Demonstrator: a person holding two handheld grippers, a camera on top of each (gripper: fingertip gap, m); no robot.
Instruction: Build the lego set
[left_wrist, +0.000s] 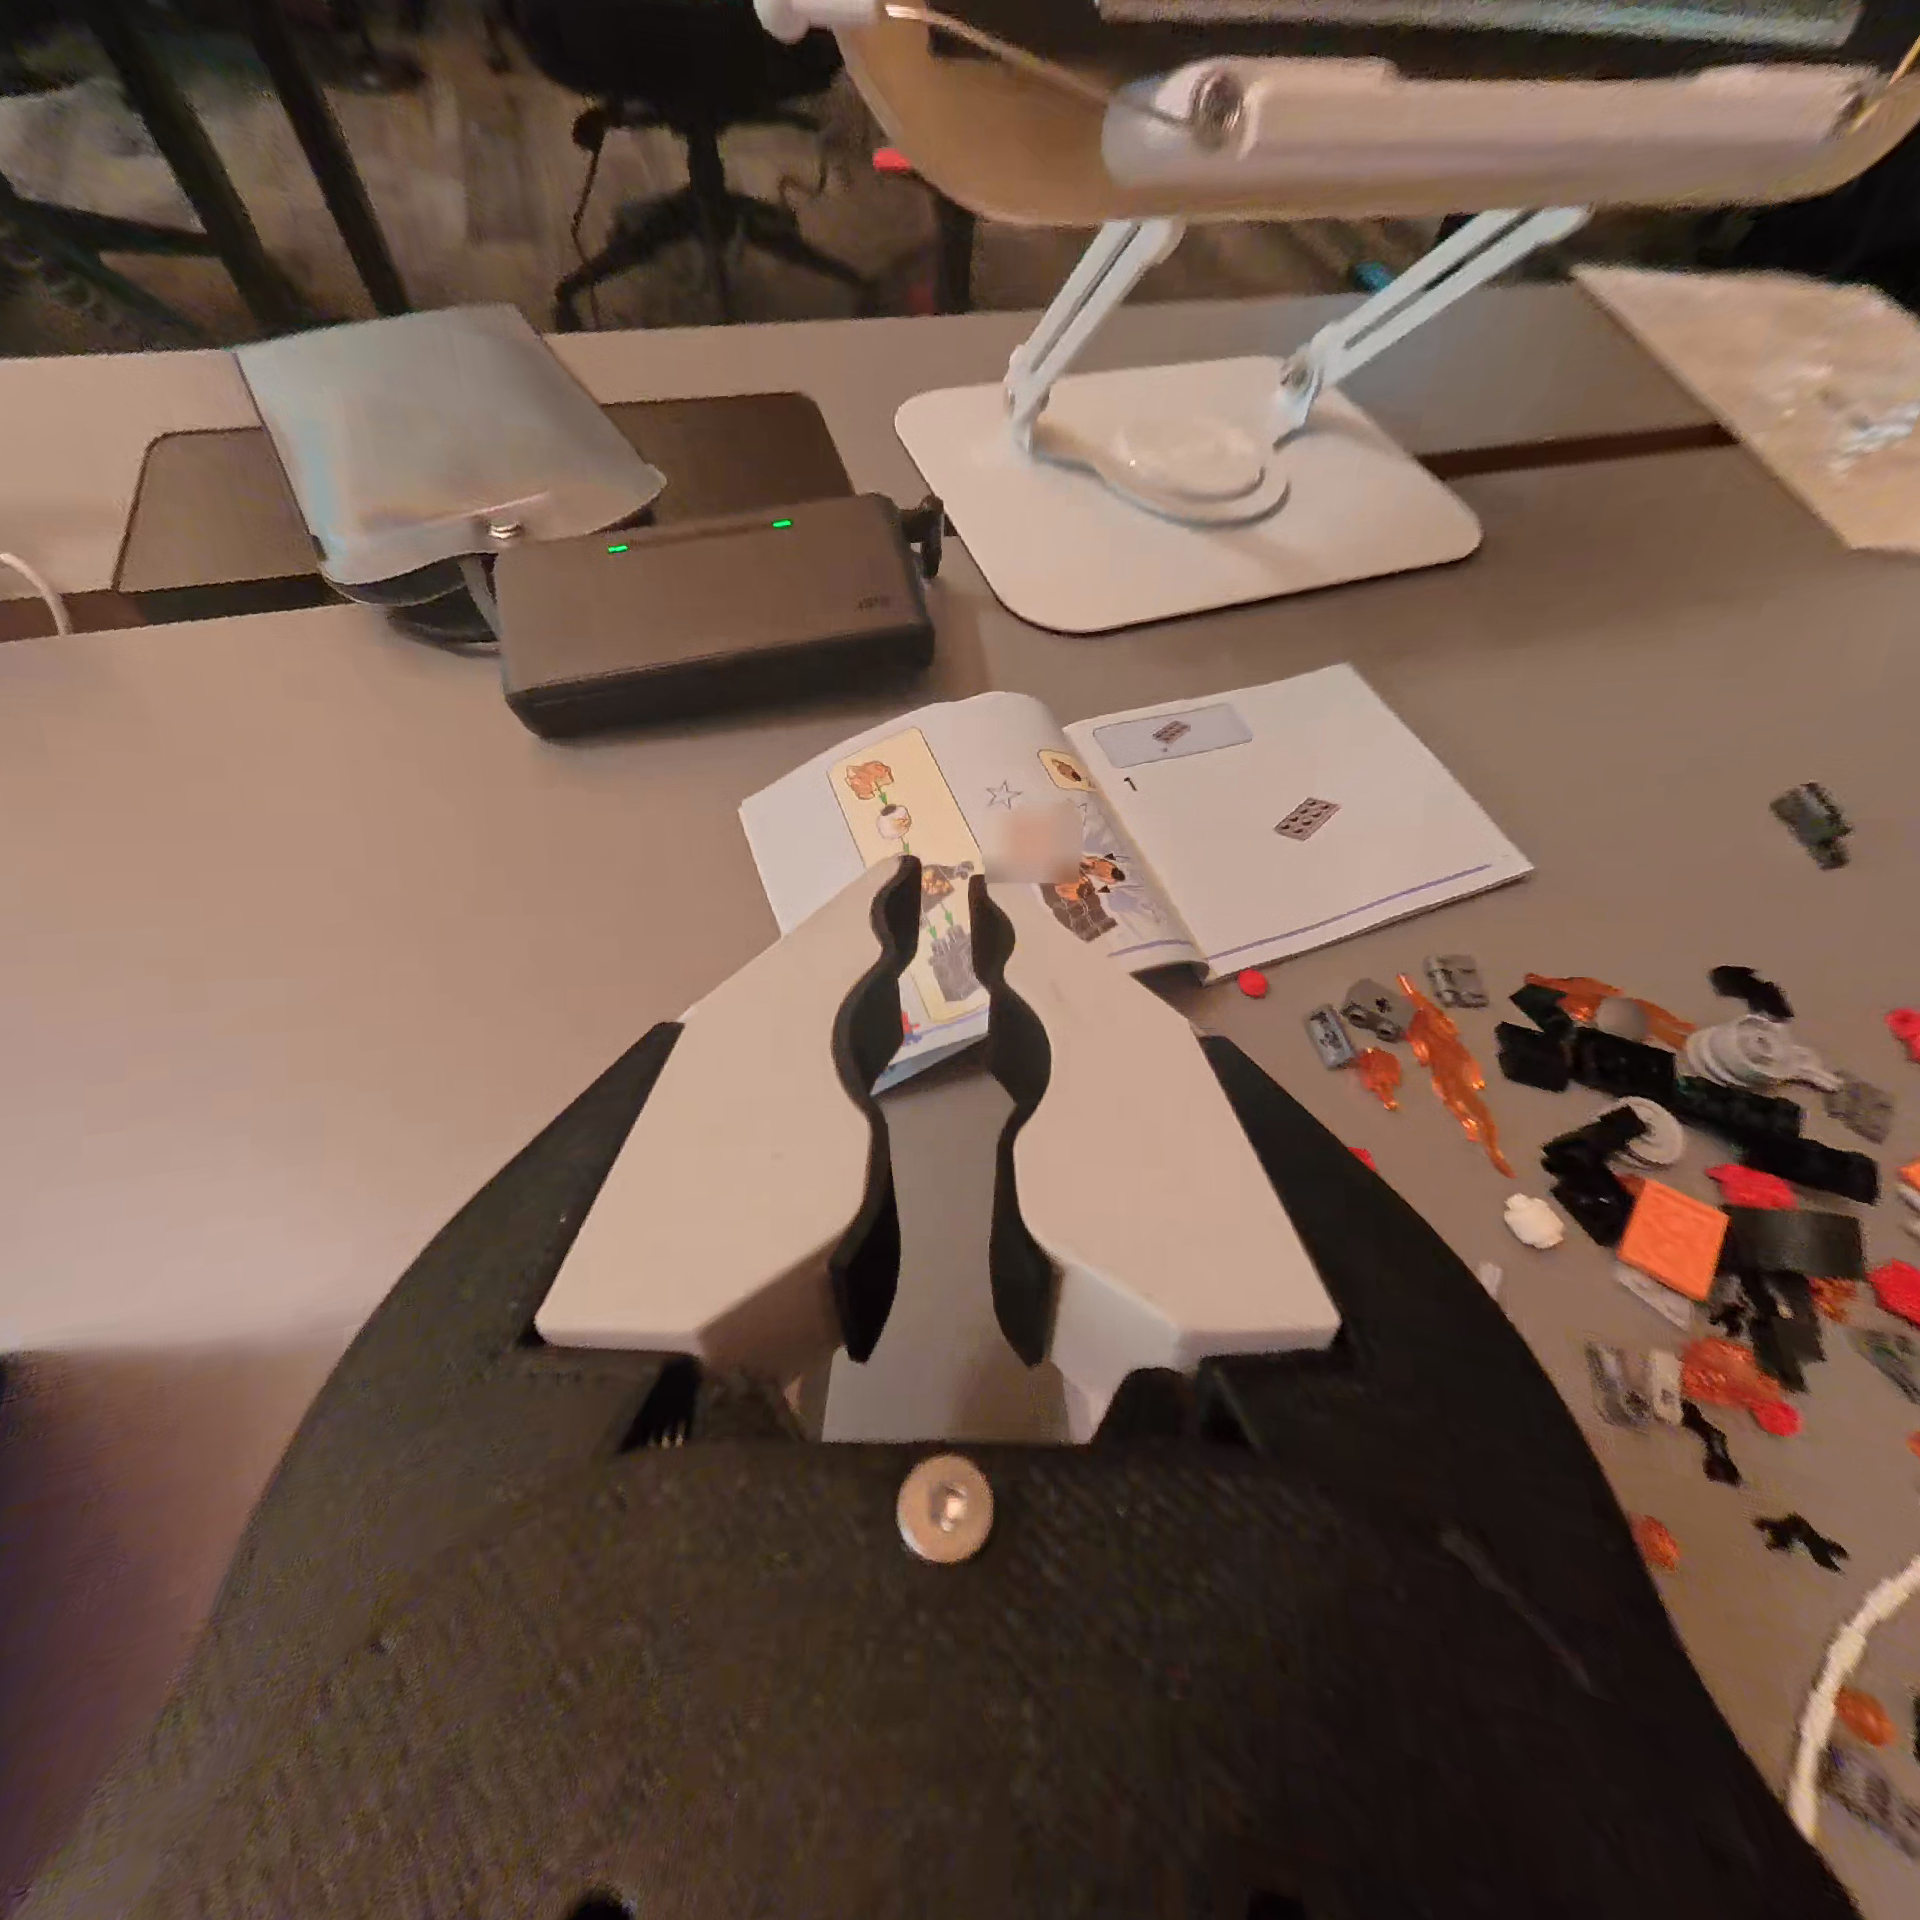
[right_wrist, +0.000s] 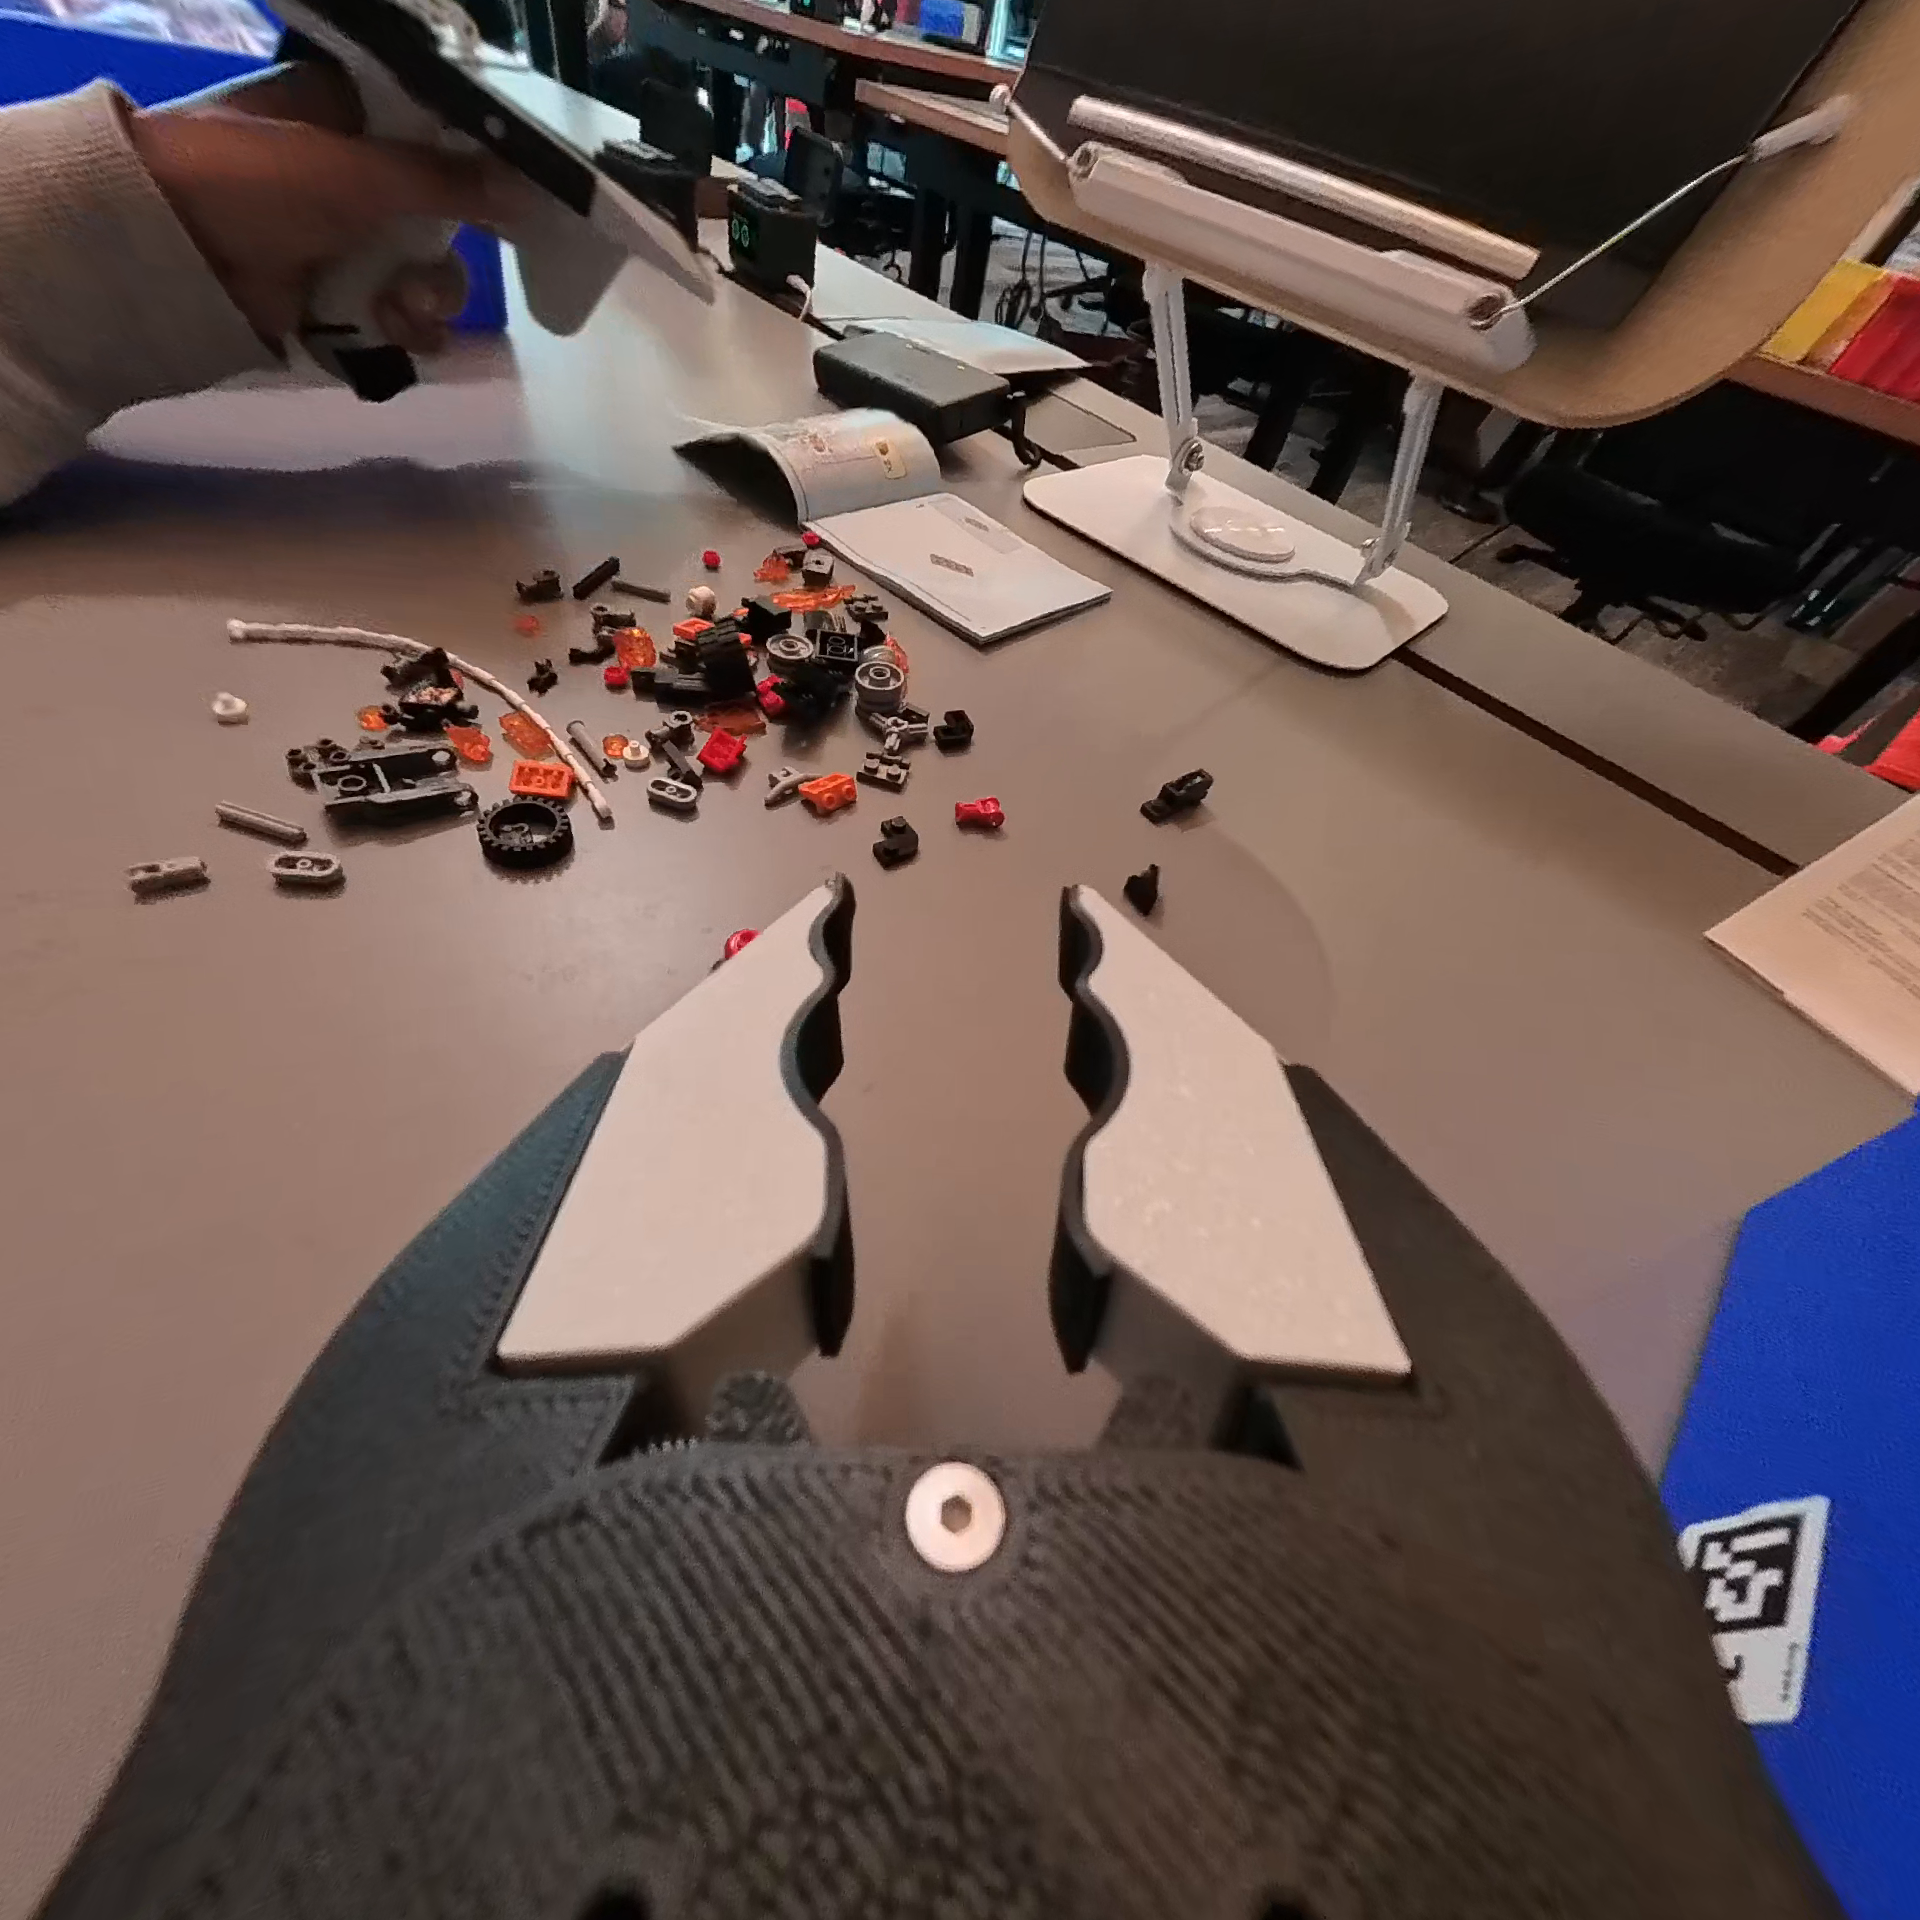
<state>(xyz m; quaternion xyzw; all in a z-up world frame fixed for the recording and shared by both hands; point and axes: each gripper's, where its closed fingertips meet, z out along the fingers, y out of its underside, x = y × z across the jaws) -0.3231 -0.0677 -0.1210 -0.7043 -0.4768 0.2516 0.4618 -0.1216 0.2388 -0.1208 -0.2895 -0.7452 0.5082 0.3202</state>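
One open booklet (right_wrist: 935, 520), one black tire (right_wrist: 526, 831), one white string (right_wrist: 416, 665), and many small lego pieces (right_wrist: 727, 675), too many to count.

Orange, black and red lego pieces (right_wrist: 727, 686) on a grey-brown table (right_wrist: 312, 1039).
At one o'clock, pale blue booklet (left_wrist: 1299, 821); grey-fingered grippers.

Right gripper (right_wrist: 956, 914): rough ridged black plastic body, smooth matt grey fingers.
Surface (right_wrist: 312, 1039): smooth matt grey-brown.
Loose plastic lego pieces (right_wrist: 727, 675): glossy; orange ones translucent.
Open paper instruction booklet (left_wrist: 1299, 821): smooth.
White stand base (left_wrist: 1184, 499): matt metal.
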